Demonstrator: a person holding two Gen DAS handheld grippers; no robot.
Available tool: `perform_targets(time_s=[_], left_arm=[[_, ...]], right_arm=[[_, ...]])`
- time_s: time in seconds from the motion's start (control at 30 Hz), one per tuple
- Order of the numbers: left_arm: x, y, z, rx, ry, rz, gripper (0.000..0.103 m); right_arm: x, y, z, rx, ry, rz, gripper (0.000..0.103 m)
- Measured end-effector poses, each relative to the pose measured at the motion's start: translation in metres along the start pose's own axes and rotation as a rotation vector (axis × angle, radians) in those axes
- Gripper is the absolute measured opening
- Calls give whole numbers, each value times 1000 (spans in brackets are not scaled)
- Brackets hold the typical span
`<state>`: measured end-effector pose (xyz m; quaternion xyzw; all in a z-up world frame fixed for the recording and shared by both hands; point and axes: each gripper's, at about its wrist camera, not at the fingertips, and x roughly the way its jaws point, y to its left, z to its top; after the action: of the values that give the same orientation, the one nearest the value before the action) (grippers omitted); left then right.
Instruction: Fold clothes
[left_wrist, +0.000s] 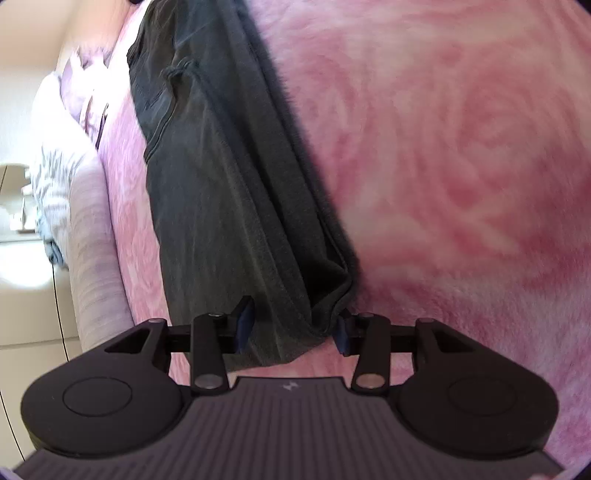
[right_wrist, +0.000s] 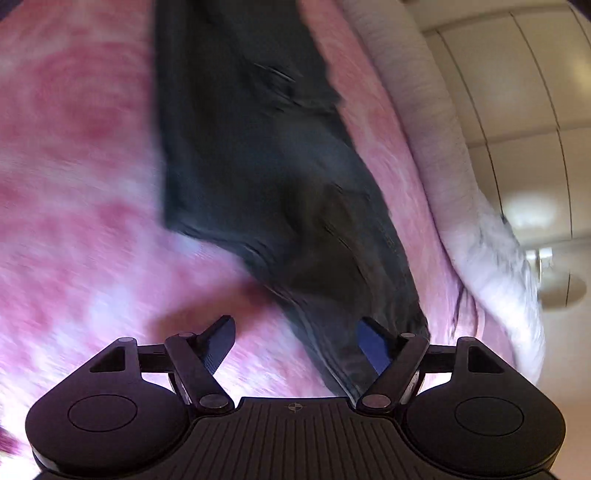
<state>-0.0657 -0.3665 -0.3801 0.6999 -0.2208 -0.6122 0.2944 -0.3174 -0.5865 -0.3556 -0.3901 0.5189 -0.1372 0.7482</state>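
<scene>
Right now your left gripper (left_wrist: 293, 330) stands narrow, its blue pads (left_wrist: 243, 325) on either side of the dark trousers' (left_wrist: 229, 206) end, though whether they press the cloth you cannot tell. The trousers lie lengthwise on the pink blanket (left_wrist: 461, 155), near its edge beside a pale pillow (left_wrist: 88, 236). Your right gripper (right_wrist: 299, 345) stands wide (the picture is blurred), with the garment's other end just touching one pad, unpinched.
</scene>
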Motion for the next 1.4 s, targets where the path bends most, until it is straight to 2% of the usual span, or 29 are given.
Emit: perform_targets(time_s=[0.1, 0.13, 0.23, 0.33, 0.4, 0.43, 0.47, 0.6, 0.77, 0.83, 0.9, 0.97, 1.03, 1.13, 1.23, 1.27, 1.4], left_arm=[[1, 0, 4, 13, 32, -7, 38], [3, 1, 7, 9, 45, -23, 34], [10, 4, 11, -18, 76, -56, 29], [12, 4, 10, -45, 89, -61, 24], [11, 4, 10, -54, 97, -59, 24], [12, 4, 10, -57, 101, -58, 24], [12, 5, 12, -61, 107, -60, 24], [14, 7, 15, -71, 129, -67, 24], [12, 16, 17, -95, 161, -94, 25], [8, 20, 16, -112, 167, -101, 26], [0, 23, 12, -150, 168, -101, 27], [-8, 25, 5, -213, 166, -98, 27], [-16, 27, -2, -281, 165, -96, 28], [-28, 31, -21, -398, 167, -89, 31], [-41, 37, -43, -504, 166, -71, 35], [-46, 39, -51, -535, 164, -60, 36], [-64, 44, -85, -646, 154, -33, 38]], right_arm=[[7, -16, -20, -27, 0, -26, 75], [11, -18, -27, -55, 1, -35, 75], [36, -19, -47, -198, 44, -56, 75], [60, -36, -61, -192, 63, -64, 75], [69, -44, -69, -200, 48, -66, 67], [72, -46, -73, -218, 41, -66, 45], [75, -49, -78, -230, 38, -59, 41], [75, -62, -92, -199, -21, -26, 37], [73, -62, -86, -178, 1, -24, 39], [65, -59, -74, -153, 43, -11, 40], [52, -60, -64, -115, 70, -8, 47], [28, -57, -50, -59, 61, -13, 59], [0, -49, -27, -7, 32, -5, 61], [-37, -32, 24, 94, -27, 22, 63], [-70, -9, 90, 206, -102, 70, 71], [-77, 2, 115, 237, -125, 96, 74], [-94, 41, 214, 321, -197, 192, 77]])
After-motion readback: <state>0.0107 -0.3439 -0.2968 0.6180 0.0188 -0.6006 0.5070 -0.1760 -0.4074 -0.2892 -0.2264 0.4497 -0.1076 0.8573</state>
